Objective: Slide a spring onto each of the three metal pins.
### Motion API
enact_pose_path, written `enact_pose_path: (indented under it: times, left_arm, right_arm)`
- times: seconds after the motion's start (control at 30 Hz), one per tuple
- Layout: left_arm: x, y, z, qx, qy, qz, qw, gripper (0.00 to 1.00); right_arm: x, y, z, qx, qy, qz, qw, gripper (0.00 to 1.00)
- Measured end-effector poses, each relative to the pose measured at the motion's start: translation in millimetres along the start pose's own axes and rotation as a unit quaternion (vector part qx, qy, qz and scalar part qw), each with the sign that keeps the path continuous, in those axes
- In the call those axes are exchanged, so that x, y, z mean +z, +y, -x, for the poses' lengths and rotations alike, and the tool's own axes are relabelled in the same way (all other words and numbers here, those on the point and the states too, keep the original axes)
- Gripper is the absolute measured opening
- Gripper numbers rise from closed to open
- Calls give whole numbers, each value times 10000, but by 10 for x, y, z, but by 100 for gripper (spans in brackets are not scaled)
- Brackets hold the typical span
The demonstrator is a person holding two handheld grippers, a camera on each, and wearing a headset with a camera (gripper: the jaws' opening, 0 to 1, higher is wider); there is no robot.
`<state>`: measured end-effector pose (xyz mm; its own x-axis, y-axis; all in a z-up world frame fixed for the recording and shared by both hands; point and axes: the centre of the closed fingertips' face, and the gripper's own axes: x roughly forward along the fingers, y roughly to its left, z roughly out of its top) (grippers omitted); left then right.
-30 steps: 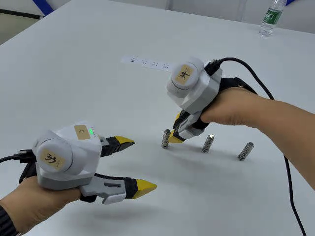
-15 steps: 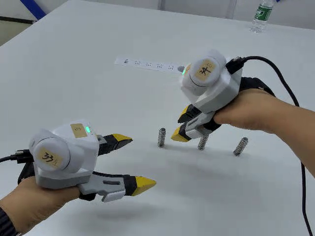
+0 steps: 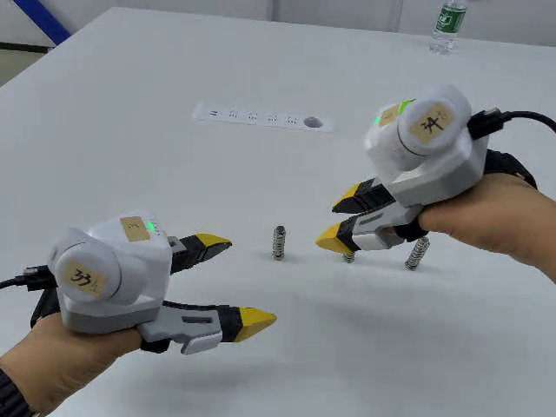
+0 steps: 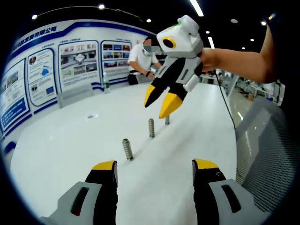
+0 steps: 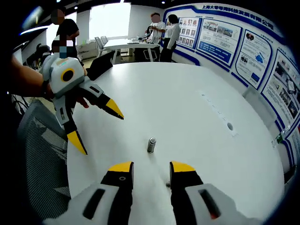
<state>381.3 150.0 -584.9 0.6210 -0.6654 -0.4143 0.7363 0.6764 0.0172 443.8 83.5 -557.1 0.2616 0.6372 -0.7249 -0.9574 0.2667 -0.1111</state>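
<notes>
One table (image 3: 130, 104) lies under both. Left gripper (image 3: 239, 280) and right gripper (image 3: 343, 217) gape, empty. Three springs (image 3: 279, 242) stand on pins (image 5: 152, 140) just under the right's tips, ahead of the left; the job looks done.

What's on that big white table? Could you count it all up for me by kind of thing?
Springs, standing upright: 3
Hand-held grippers, the left gripper and the right gripper: 2
Power strip: 1
Water bottle: 1
Total: 7
</notes>
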Motion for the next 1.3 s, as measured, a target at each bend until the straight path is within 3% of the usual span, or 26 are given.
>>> enact_pose_path:
  times: [0.27, 0.53, 1.3]
  left_arm:
    - [46, -20, 2, 8, -11, -33, 10000, 66]
    - [58, -28, 8, 20, -18, -36, 10000, 66]
    - [68, -77, -21, -44, 10, -77, 10000, 67]
  right_arm:
    - [-35, 9, 211, -137, -398, -152, 9990, 35]
    - [-47, -21, 486, -284, -862, -428, 9950, 36]
    - [-481, -52, 827, -480, -1306, -840, 9867, 47]
